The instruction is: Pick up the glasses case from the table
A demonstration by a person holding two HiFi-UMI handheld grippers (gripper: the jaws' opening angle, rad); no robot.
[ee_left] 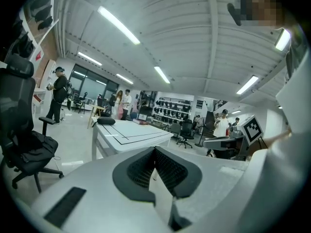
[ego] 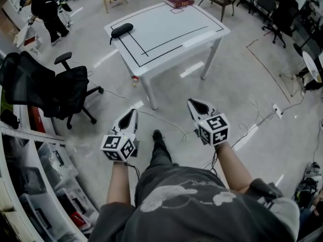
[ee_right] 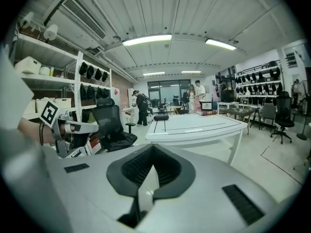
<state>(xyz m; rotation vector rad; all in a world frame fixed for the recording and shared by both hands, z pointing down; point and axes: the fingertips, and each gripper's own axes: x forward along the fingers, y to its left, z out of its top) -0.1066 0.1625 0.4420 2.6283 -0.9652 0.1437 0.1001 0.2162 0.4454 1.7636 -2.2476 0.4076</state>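
Your left gripper has its jaws pressed together with nothing between them; in the left gripper view the black pads meet at the tip. Your right gripper stands the same way, closed and empty, as the right gripper view shows. You hold both at about the same height in front of your body, the marker cubes towards you and the tips pointing ahead at the desk, with open floor between the grippers and it. Your shoe shows on the floor between the two grippers, and a thin cable trails across the floor just ahead of them. The desk is white and marked with a black outline. The glasses case, dark and oblong, lies on it at the far left corner as you look down, by the corner of that outline, well apart from both grippers. From the left gripper the glasses case sits at the left end of the desk; from the right gripper it sits at the far left end of the desk. To your left, near the desk, stands a black office chair, with shelving beside you. Farther off, beyond the chair, a person in dark clothes stands on the floor.
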